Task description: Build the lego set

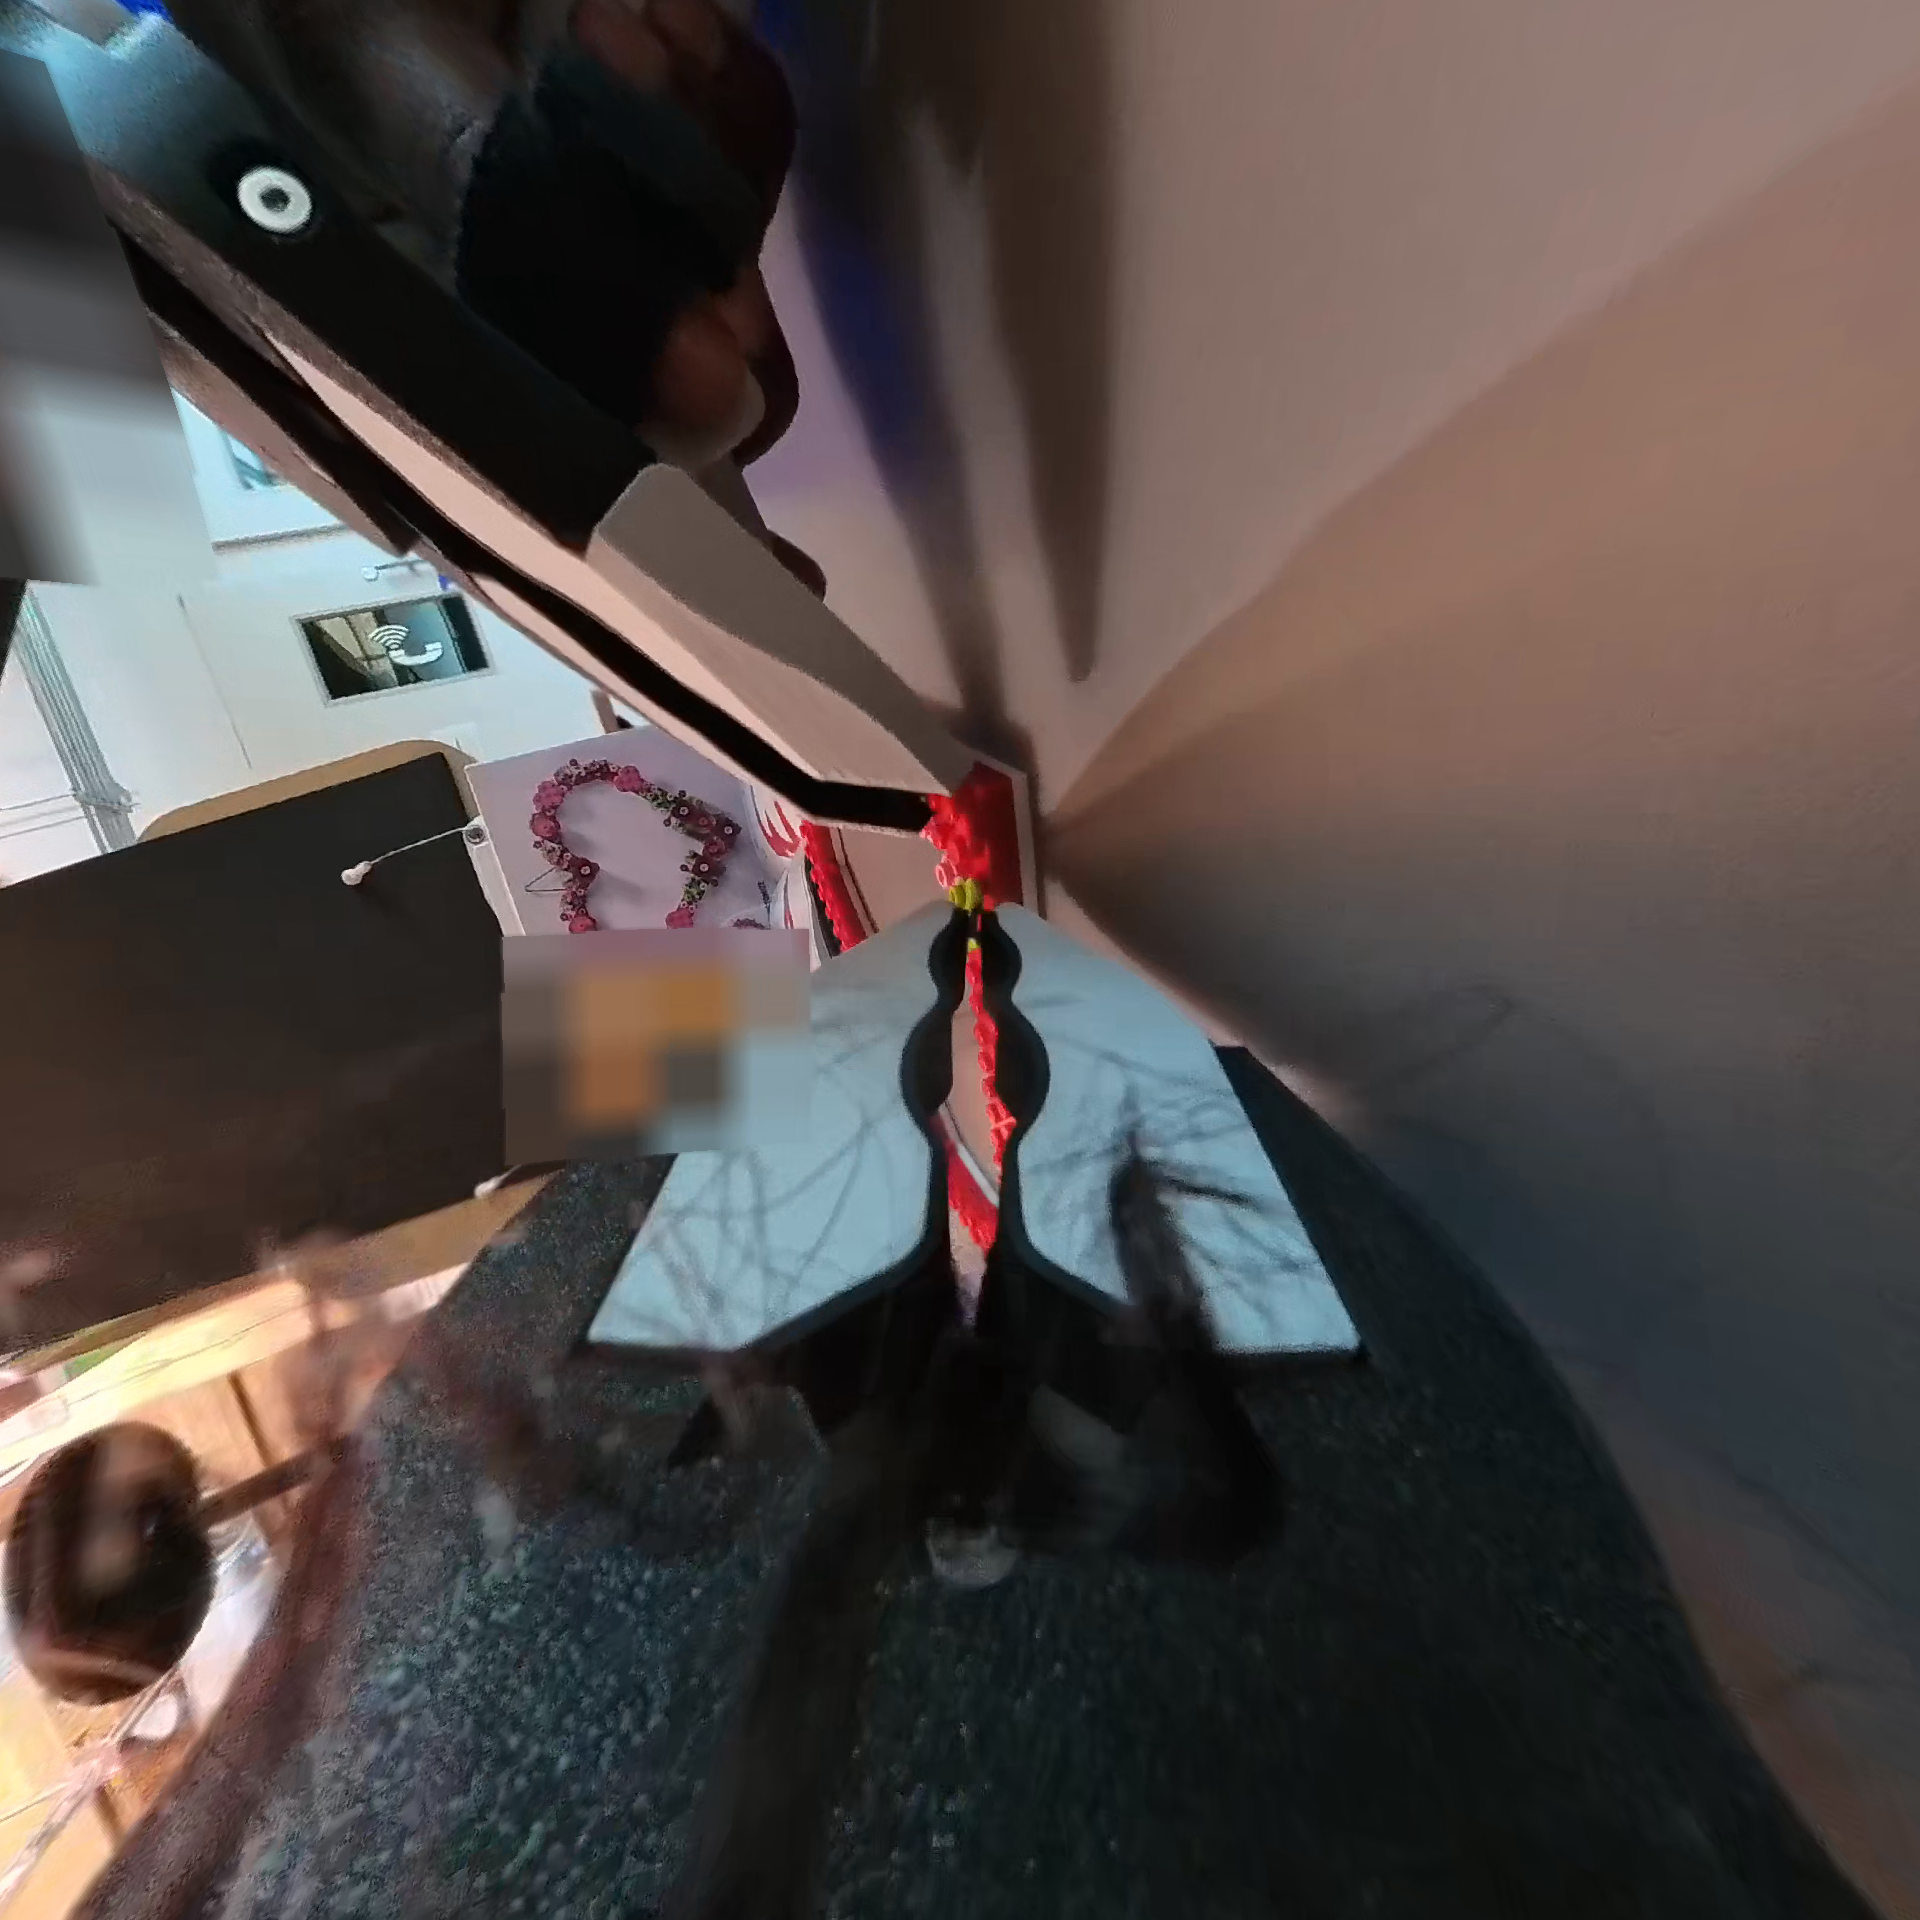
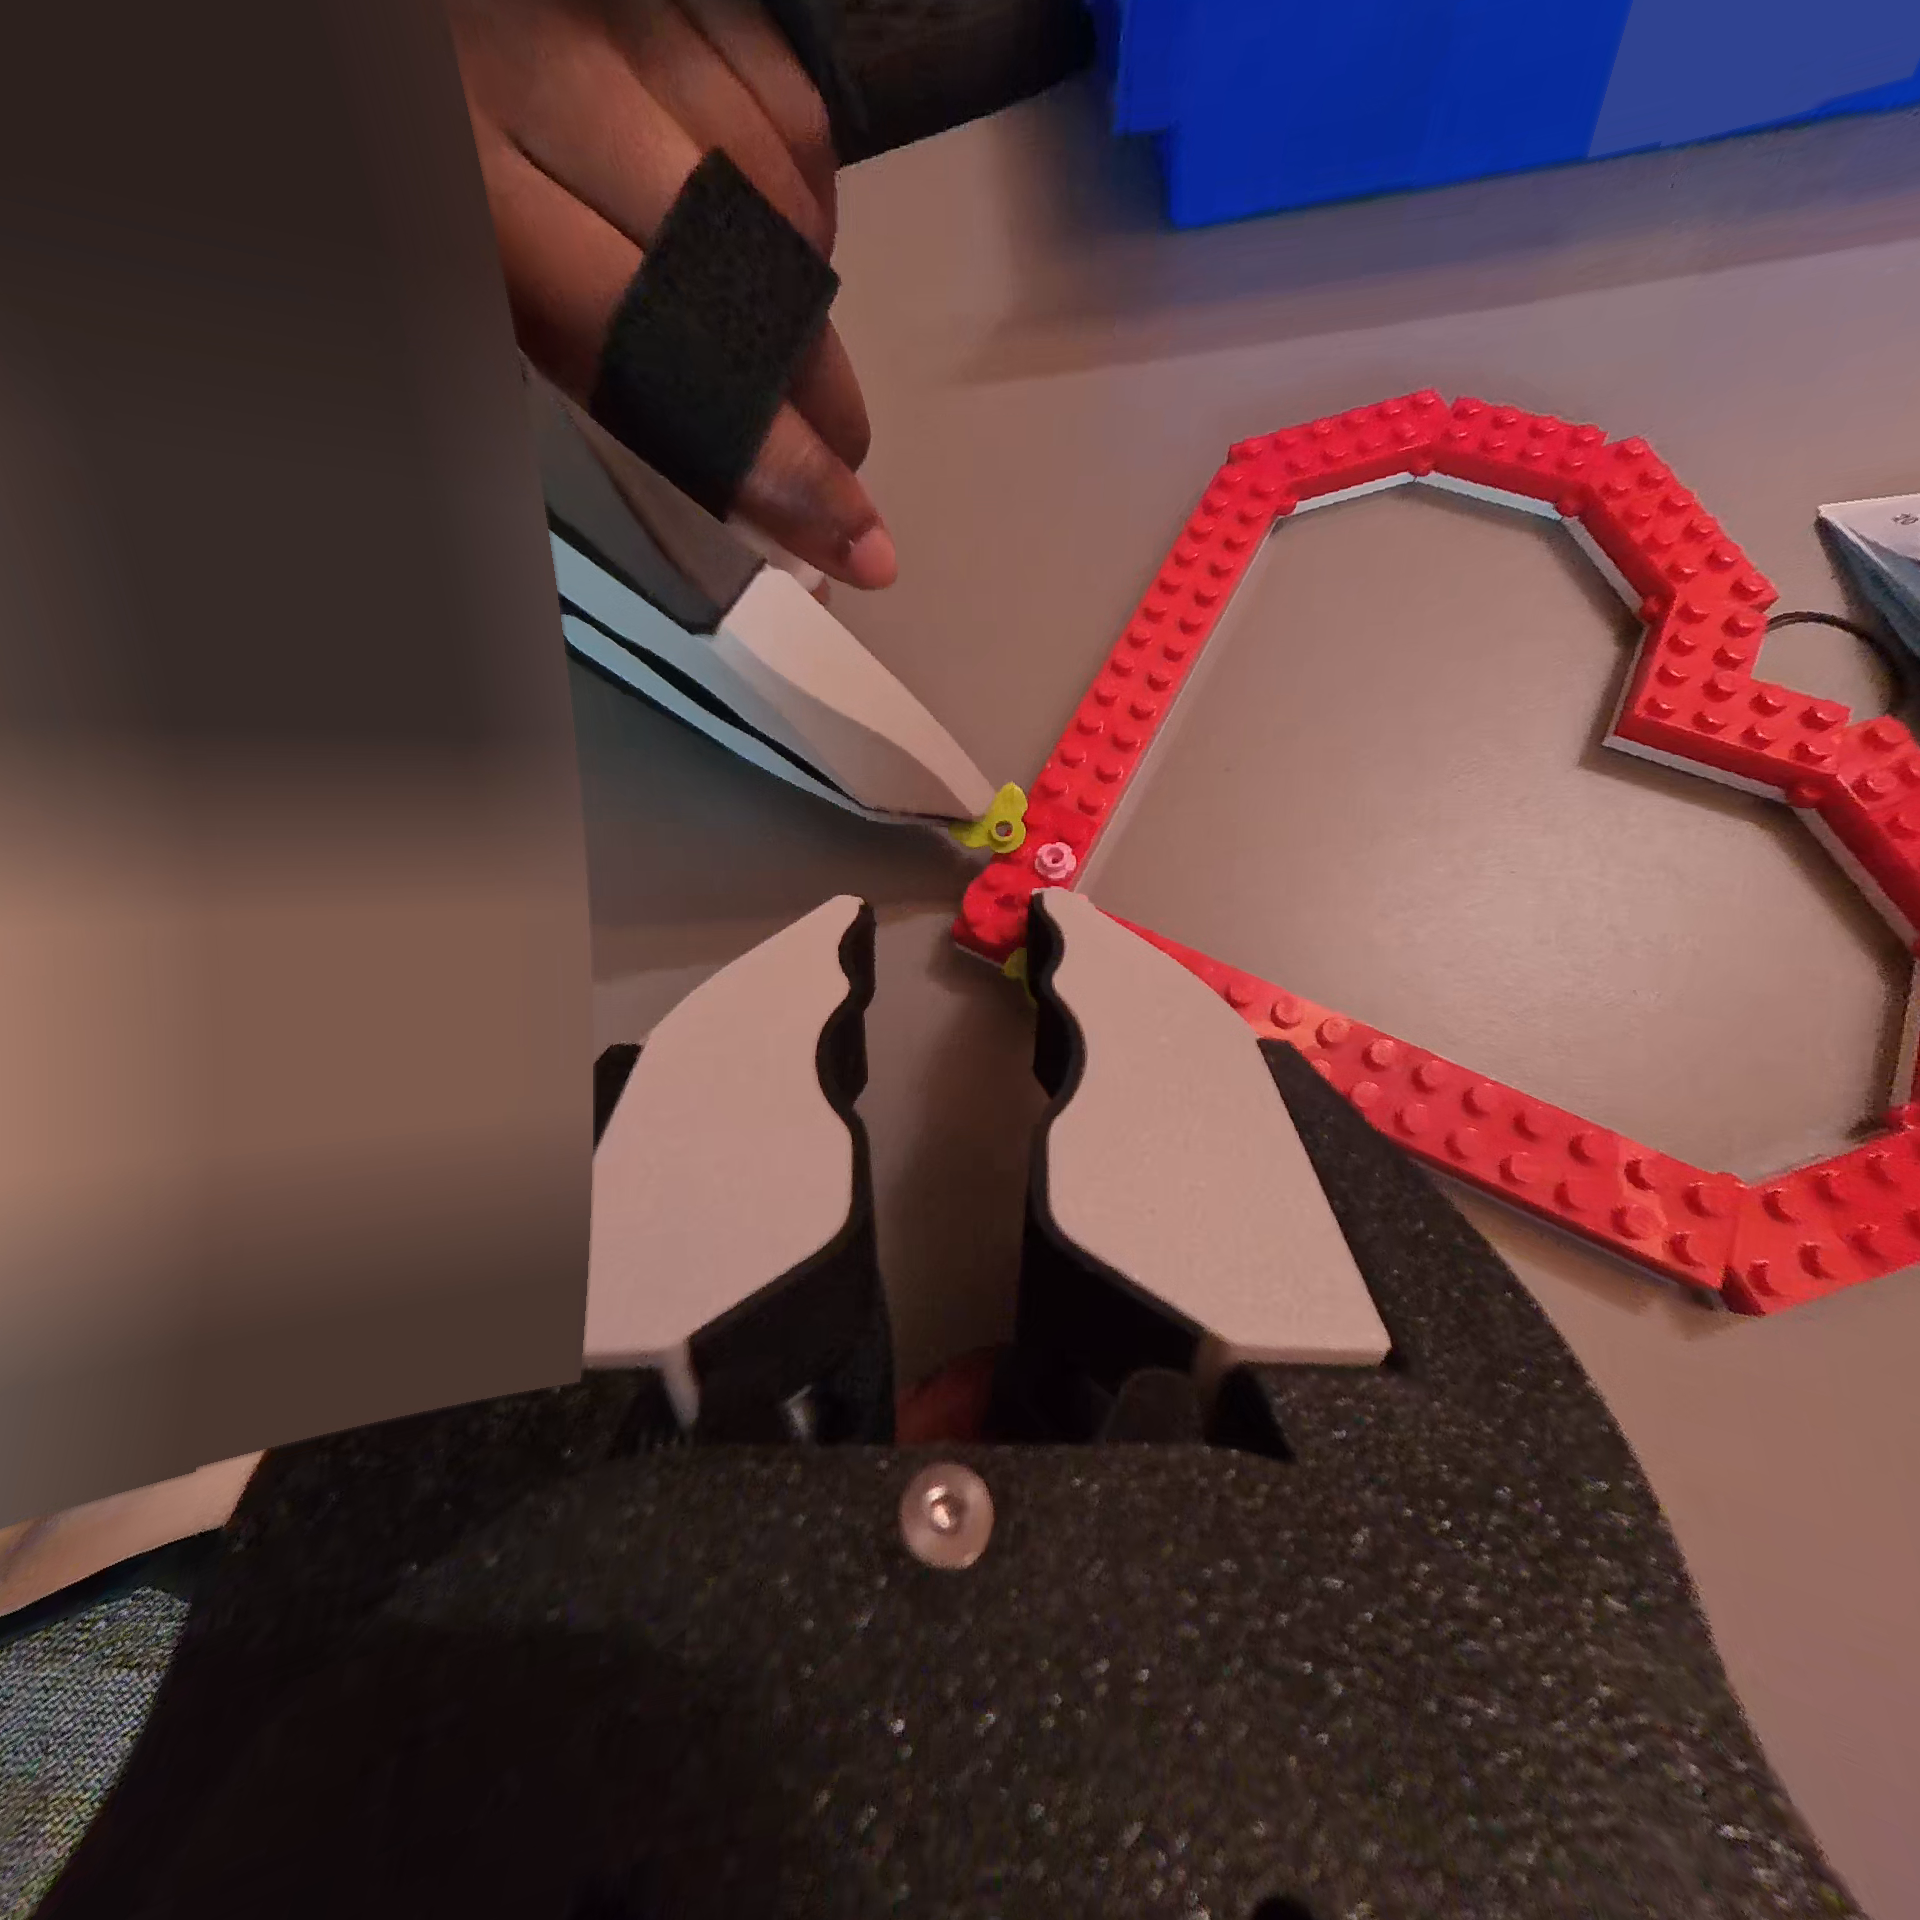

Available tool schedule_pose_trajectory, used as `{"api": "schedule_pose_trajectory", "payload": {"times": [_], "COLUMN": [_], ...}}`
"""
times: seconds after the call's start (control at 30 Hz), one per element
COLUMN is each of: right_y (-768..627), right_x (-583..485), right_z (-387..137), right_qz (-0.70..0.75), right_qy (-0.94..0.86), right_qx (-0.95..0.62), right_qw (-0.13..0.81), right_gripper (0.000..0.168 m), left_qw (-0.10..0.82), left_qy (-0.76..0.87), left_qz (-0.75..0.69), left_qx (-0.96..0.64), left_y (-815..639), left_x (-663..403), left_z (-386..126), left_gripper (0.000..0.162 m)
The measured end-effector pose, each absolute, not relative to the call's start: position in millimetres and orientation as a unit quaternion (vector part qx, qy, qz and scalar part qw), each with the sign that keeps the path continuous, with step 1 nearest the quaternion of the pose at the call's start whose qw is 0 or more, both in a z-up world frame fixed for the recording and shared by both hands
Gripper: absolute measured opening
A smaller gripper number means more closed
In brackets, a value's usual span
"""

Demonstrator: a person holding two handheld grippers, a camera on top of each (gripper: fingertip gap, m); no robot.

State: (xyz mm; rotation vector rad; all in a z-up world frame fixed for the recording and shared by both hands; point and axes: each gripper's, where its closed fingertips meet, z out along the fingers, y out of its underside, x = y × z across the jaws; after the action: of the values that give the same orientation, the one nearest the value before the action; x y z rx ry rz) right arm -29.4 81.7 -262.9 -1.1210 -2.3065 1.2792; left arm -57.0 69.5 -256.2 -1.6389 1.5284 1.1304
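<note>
A red heart [image 2: 1351, 831] of studded plates lies flat on the grey table [image 2: 1351, 312], an open outline with a pale underlayer showing along its inner edges. At the heart's pointed tip sits a small pink stud [image 2: 1057, 857], and just beside it, on the tip's outer edge, a lime leaf [image 2: 1000, 821]. The left gripper [image 2: 961, 816] reaches to that tip, its jaws pressed together with the leaf at their points; whether they pinch it cannot be told. The right gripper [image 2: 951, 914] hovers at the tip, jaws spread, one finger [image 2: 1143, 1091] overlapping the heart's lower arm. A blue box [image 2: 1455, 94] stands beyond the heart.
</note>
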Motion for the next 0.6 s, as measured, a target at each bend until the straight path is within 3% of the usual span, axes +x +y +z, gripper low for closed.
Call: {"api": "schedule_pose_trajectory", "payload": {"times": [0.6], "right_y": [93.1], "right_x": [-34.8], "right_z": [-264.3], "right_qz": [0.434], "right_qy": [-0.793], "right_qx": [-0.402], "right_qw": [0.143], "right_gripper": [0.033], "left_qw": [0.312], "left_qy": [0.563], "left_qz": [0.424], "left_qx": [-0.638], "left_y": [75.7], "left_x": [-57.3], "left_z": [-254.0], "left_gripper": [0.001]}}
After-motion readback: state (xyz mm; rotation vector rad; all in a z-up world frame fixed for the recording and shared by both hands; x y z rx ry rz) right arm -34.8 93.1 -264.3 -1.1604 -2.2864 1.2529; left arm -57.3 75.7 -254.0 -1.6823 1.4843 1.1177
